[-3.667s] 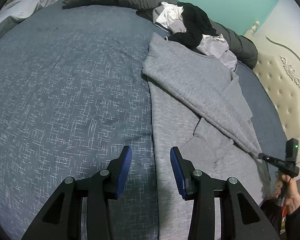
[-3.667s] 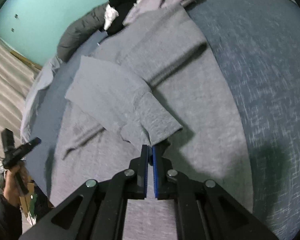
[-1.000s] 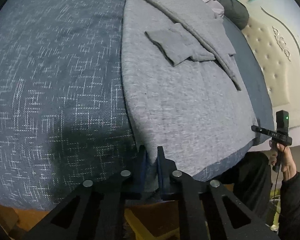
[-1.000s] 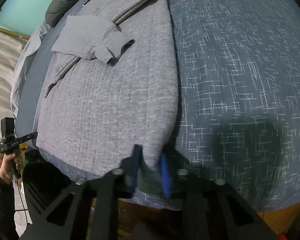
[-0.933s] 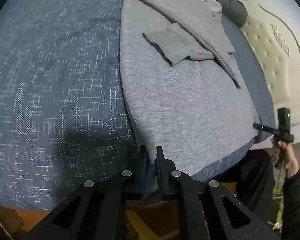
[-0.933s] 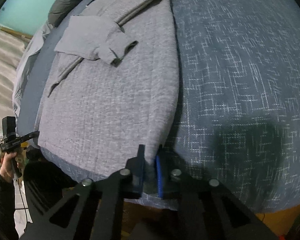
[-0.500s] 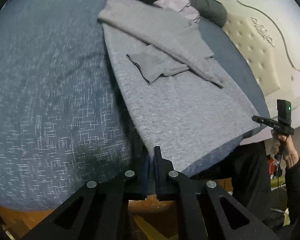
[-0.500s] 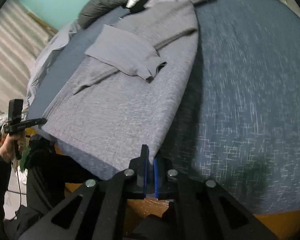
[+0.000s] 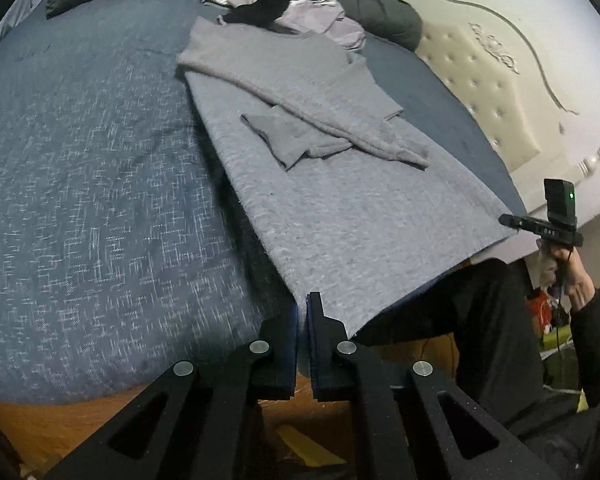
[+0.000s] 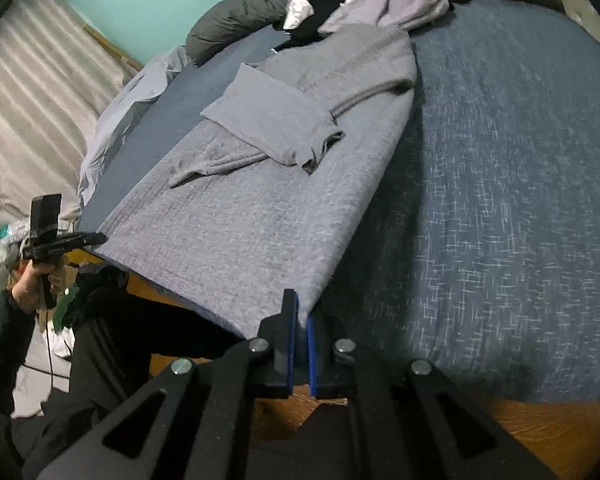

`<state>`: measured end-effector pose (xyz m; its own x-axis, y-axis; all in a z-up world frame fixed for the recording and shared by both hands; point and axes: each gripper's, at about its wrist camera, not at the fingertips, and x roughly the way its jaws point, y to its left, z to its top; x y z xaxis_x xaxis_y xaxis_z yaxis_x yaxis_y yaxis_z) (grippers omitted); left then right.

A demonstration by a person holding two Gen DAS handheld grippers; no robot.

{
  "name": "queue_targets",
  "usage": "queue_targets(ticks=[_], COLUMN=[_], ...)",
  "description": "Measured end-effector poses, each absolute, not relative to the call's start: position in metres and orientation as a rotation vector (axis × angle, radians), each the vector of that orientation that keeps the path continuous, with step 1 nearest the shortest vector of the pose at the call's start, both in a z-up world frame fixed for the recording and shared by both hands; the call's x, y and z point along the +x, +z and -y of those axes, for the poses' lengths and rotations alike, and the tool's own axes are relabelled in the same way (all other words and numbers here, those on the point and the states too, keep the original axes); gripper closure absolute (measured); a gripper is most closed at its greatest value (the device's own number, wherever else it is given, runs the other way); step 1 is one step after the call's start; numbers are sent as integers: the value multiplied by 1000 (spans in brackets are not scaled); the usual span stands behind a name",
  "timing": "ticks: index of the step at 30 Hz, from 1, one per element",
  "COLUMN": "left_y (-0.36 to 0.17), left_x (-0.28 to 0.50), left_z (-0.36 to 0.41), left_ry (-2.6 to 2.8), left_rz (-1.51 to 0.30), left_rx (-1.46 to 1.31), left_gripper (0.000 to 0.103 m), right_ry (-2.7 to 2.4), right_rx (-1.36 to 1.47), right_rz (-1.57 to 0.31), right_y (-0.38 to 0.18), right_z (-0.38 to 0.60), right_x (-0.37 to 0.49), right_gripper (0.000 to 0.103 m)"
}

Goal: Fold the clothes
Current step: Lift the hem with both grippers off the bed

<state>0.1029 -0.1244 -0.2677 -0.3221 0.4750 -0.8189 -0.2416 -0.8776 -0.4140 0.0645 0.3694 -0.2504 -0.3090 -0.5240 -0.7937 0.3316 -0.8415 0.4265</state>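
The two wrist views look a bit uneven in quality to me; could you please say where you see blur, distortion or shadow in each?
Left wrist view: strong fisheye bending toward the black corners; the blue bedspread is motion-streaked near the left gripper, the grey sweater sharper. Right wrist view: same bending; bedspread streaked at right, a dark shadow beside the sweater's lifted edge by the right gripper; dim, no glare.

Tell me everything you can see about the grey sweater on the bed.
The grey sweater is a textured knit lying lengthwise on the blue patterned bedspread. Both sleeves are folded across its chest. Its hem is raised off the bed edge, one corner pinched in the left claw, the other in the right claw. Its collar end meets a clothes pile.
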Motion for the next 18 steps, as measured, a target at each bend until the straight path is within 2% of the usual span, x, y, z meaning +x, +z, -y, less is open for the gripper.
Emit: queue_targets(ticks=[10, 18], left_y=[-232, -220], left_x=[150, 124], left_z=[133, 120], left_ry=[2214, 2228], left_rz=[264, 228], left_rx=[-1413, -1396], left_gripper=[99, 99], right_ry=[-2091, -2072], right_rx=[1313, 1291], right_rz=[265, 230], right_y=[-223, -213], right_z=[-370, -361], right_x=[109, 91], right_gripper=[99, 99])
